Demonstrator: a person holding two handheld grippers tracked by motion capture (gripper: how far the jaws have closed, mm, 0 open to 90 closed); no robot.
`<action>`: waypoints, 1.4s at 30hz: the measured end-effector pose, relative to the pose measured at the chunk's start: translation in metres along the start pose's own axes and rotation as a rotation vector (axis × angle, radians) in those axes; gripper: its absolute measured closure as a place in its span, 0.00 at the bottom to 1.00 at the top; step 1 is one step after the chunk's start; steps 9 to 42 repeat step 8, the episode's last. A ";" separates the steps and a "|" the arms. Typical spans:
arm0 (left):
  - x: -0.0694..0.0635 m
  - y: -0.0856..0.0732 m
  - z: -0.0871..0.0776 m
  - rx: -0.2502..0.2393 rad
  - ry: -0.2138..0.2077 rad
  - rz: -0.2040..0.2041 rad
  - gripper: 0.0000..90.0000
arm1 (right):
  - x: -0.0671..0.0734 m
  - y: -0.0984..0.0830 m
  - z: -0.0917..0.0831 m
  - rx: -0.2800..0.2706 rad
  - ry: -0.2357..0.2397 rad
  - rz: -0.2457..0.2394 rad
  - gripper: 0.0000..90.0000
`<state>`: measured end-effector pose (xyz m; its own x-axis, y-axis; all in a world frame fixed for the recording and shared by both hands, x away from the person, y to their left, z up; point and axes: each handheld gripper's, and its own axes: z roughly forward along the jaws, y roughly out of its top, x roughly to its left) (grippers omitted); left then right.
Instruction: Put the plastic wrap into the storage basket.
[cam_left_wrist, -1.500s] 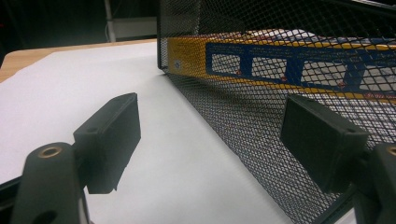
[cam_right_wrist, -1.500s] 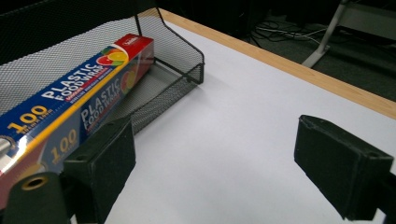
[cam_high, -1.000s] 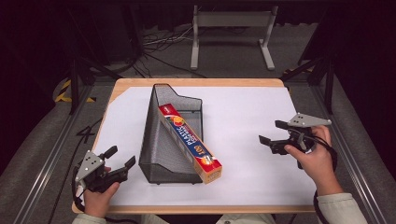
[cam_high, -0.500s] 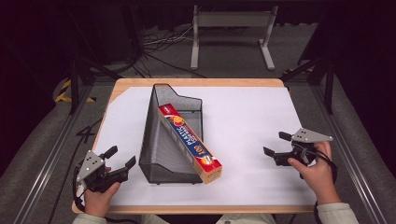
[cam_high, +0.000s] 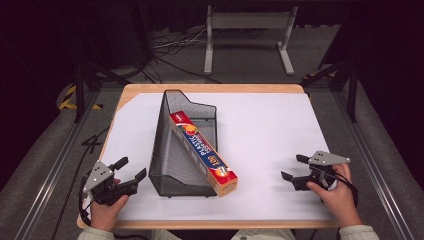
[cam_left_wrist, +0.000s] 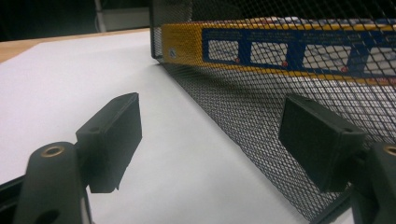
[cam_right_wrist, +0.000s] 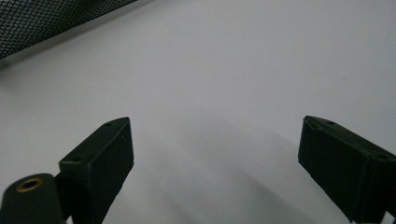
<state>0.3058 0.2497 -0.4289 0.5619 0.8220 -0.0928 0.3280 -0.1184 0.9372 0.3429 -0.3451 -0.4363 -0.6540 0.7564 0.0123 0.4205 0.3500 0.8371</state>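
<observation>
- A black mesh holder (cam_high: 182, 150) lies on its side at centre-left of the high view, on the white table cover (cam_high: 265, 130).
- A long plastic-wrap box (cam_high: 202, 151) rests inside it — its near end sticks out.
- Left gripper (cam_high: 131, 172), lower left: jaws wide apart, holding nothing, just beside the mesh.
- Right gripper (cam_high: 295, 167), lower right: jaws spread, empty, low over the cover.

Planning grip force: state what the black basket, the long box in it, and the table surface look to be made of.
Mesh basket: black metal wire mesh, probably painted; the box shows through its weave. Plastic-wrap box: printed cardboard, slightly glossy, sharp folded edges. Table: light wood at the rim, covered by a matte white sheet, paper or plastic.
</observation>
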 end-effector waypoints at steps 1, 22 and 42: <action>0.000 0.000 0.000 0.002 -0.002 0.001 0.25 | 0.000 -0.002 0.001 0.005 0.000 0.004 0.12; 0.002 0.000 0.001 0.006 -0.011 -0.014 0.26 | 0.000 -0.003 0.003 0.005 -0.020 0.015 0.12; 0.002 0.000 0.001 0.006 -0.011 -0.014 0.26 | 0.000 -0.003 0.003 0.005 -0.020 0.015 0.12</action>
